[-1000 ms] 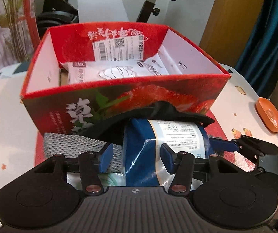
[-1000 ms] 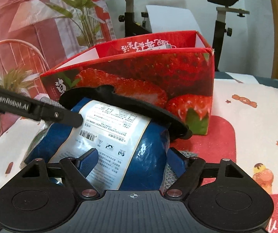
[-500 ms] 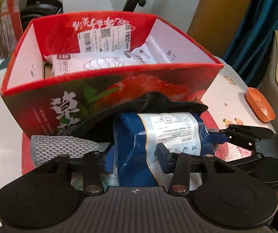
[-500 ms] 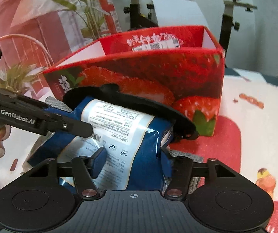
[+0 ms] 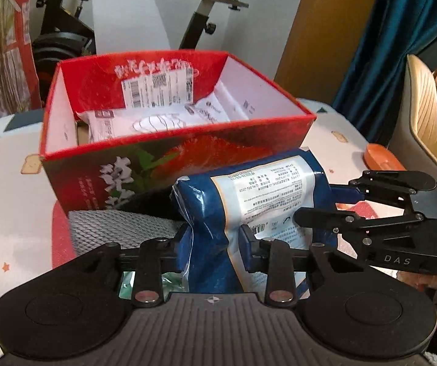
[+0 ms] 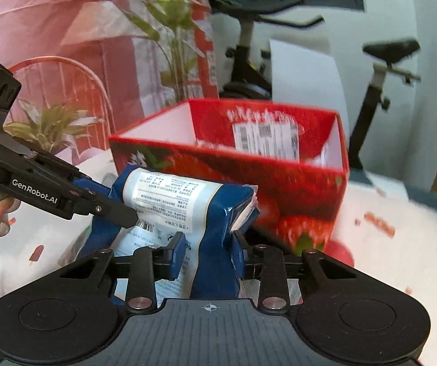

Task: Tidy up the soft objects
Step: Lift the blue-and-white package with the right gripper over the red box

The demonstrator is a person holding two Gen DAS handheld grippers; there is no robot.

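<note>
Blue plastic package with white printed label, soft and crumpled, held clear of the table in front of the red strawberry-print box. Both tools grip it. Left gripper: blue pads pressed into the package's near end, jaws clamped on it, plastic bunched between them. Right gripper: jaws likewise clamped on the other end of the same package. In the left wrist view the right gripper's fingers reach in from the right onto the package; in the right wrist view the left gripper's fingers, marked GenRobot.AI, reach in from the left.

Box open at top, white packets lying inside, shipping label on inner far wall. Grey mesh fabric lies at the box's near wall, below the package. Something black sits between fabric and package; cannot tell what. Orange dish near the table's right edge. Printed tablecloth covers the table. Exercise bike behind the box.
</note>
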